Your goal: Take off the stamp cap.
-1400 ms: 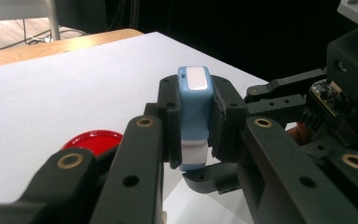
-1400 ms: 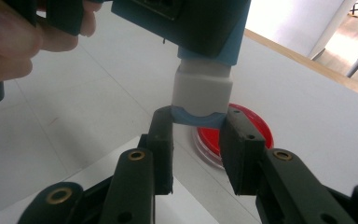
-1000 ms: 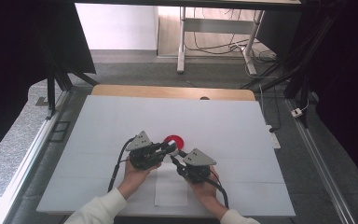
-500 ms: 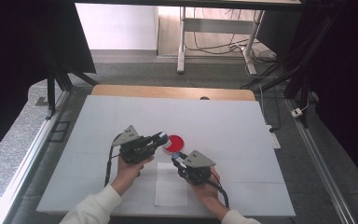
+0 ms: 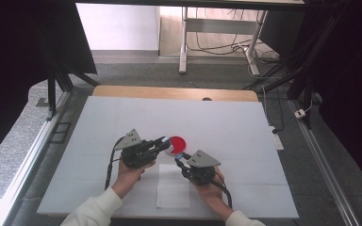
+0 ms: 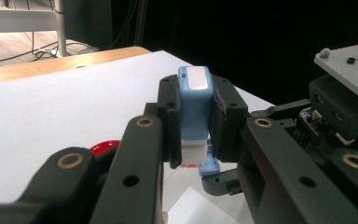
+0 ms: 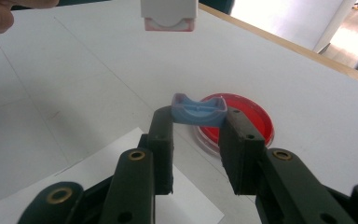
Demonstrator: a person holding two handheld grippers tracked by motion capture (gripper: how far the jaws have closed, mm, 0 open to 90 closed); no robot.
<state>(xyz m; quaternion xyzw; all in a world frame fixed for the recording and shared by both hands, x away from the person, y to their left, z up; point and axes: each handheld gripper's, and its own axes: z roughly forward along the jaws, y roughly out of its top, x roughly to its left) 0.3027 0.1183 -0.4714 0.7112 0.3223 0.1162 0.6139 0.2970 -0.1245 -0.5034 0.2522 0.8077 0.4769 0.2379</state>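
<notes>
My left gripper [image 6: 193, 126] has its fingers [image 6: 170, 121] clamped on a blue-and-white stamp body [image 6: 194, 109], gripped on both sides and held up off the table [image 5: 245, 127]. In the high view the left gripper [image 5: 162, 142] points toward the right one, stamp just beside the red dish [image 5: 177, 142]. My right gripper [image 7: 199, 135] has its fingers [image 7: 161, 140] clamped on a small blue cap [image 7: 198, 114], open side up, held above the table just in front of the red dish [image 7: 249, 119]. The stamp's white lower end [image 7: 168, 16] hangs above the cap, apart from it. In the high view the right gripper [image 5: 181, 160] sits near a white paper sheet [image 5: 173, 193] lying on the table between my hands.
</notes>
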